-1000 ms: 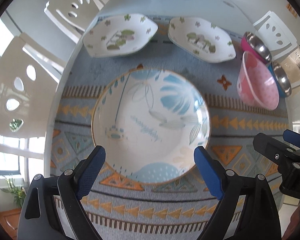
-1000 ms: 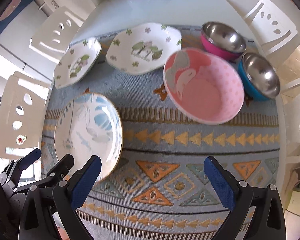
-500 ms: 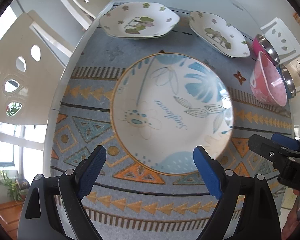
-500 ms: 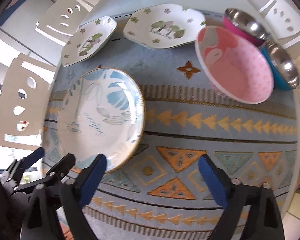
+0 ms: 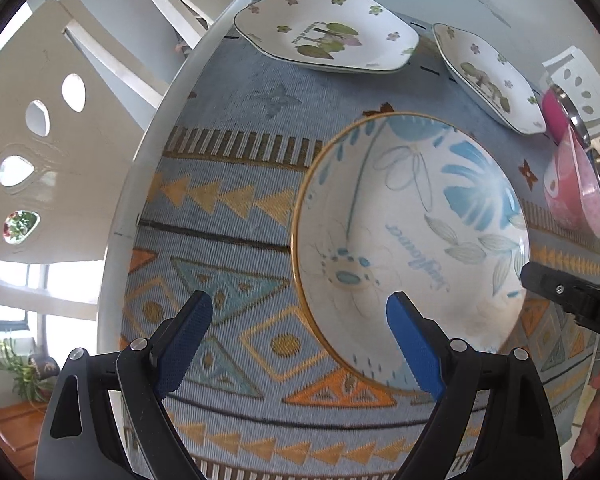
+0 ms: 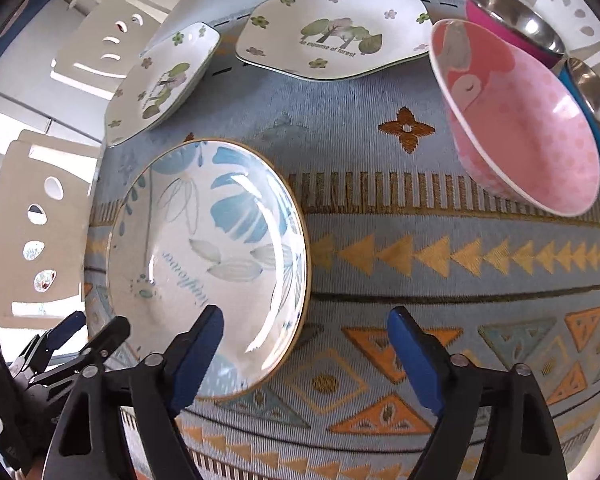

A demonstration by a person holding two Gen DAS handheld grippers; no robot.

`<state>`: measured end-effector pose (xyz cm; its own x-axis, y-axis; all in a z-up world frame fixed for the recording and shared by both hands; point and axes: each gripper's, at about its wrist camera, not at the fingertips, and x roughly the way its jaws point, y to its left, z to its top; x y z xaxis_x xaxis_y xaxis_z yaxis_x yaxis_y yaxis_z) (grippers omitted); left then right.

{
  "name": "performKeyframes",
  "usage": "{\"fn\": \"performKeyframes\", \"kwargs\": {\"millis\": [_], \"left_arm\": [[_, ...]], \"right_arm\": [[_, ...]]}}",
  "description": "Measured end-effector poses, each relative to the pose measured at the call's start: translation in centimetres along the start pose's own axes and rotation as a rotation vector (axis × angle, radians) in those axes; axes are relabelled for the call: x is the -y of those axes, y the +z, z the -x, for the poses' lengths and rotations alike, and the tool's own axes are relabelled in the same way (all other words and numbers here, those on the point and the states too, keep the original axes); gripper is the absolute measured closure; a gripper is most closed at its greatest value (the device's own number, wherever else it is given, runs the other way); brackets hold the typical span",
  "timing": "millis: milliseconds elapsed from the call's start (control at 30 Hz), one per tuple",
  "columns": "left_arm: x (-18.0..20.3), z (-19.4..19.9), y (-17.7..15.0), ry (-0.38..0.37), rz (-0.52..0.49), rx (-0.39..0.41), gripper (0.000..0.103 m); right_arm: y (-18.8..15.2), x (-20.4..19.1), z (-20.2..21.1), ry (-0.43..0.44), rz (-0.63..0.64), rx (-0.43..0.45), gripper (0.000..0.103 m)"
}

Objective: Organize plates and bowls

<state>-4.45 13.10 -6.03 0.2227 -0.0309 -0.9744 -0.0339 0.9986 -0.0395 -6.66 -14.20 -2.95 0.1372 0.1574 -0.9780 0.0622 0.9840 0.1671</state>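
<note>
Blue-leaf plate [image 5: 412,232], flat on the patterned surface [image 5: 236,240] near its left edge, is being straddled at opposite rims by left hand-held gripper [image 5: 300,320] and right hand-held gripper [image 6: 304,328], both apart with nothing clamped, the right's jaws having just been closing; rim grasp judged next.

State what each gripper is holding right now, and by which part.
Nothing is held. Both the left gripper and right gripper straddle the rim of the blue-leaf plate, jaws open; the right's have just been closing.

Both wrist views steeply downward, close, sharing blue-leaf plate [image 5: 412,240]
</note>
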Motion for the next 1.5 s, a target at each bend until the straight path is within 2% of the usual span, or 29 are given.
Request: {"fn": "performKeyframes", "kwargs": {"millis": [100, 133, 233, 300, 367, 433, 500, 633, 667, 700, 733, 800, 867, 1100, 1500], "left_arm": [[0.0, -0.5, 0.7, -0.002, -0.018, 0.009, 0.015], [0.0, -0.7, 0.9, 0.0, -0.025, 0.009, 0.018], [-0.1, -1.6, 1.7, -0.008, -0.029, -0.011, 0.035], [-0.2, -2.2, 2.1, -0.01, -0.022, -0.022, 0.04], [-0.4, -2.5, 2.4, -0.018, -0.016, -0.025, 0.044], [-0.4, -2.8, 2.6, -0.018, -0.022, -0.025, 0.053], [-0.2, -3.1, 2.7, -0.03, -0.032, -0.022, 0.058], [0.4, -2.9, 2.7, -0.042, -0.051, 0.001, 0.077], [0.6, -2.9, 2.7, -0.047, -0.058, 0.007, 0.079], [0.7, -2.9, 2.7, -0.044, -0.06, 0.017, 0.079], [0.6, -2.9, 2.8, -0.05, -0.05, 0.022, 0.079], [0.3, -3.0, 2.9, -0.069, -0.034, 0.022, 0.079], [0.2, -2.9, 2.8, -0.074, -0.036, 0.025, 0.08], [-0.1, -2.7, 2.8, -0.068, -0.056, 0.02, 0.081], [2.2, -2.7, 1.3, -0.084, -0.109, 0.0, 0.081]], "right_arm": [[0.7, 0.2, -1.0, 0.001, -0.022, -0.012, 0.031], [0.9, 0.2, -1.2, 0.004, -0.028, -0.012, 0.032], [1.4, 0.2, -1.9, 0.001, -0.036, -0.013, 0.032], [1.7, 0.2, -2.4, 0.007, -0.037, -0.015, 0.033], [2.1, 0.0, -2.8, 0.002, -0.031, -0.018, 0.036], [2.4, -0.1, -3.0, 0.003, -0.029, -0.02, 0.039], [2.6, -0.3, -3.3, 0.0, -0.025, -0.023, 0.042], [2.8, -0.5, -4.0, 0.001, -0.023, -0.032, 0.05], [2.8, -0.7, -4.0, 0.0, -0.018, -0.019, 0.052], [2.8, -0.7, -3.9, -0.002, -0.016, -0.009, 0.061], [2.8, -0.6, -3.8, -0.005, -0.017, 0.004, 0.065], [2.9, -0.4, -3.9, 0.008, -0.022, 0.026, 0.067], [3.1, -0.3, -3.8, 0.043, -0.027, 0.026, 0.076], [2.9, -0.4, -3.6, 0.039, -0.01, 0.024, 0.076], [0.4, 1.3, -3.1, 0.051, -0.036, 0.007, 0.076]]}}
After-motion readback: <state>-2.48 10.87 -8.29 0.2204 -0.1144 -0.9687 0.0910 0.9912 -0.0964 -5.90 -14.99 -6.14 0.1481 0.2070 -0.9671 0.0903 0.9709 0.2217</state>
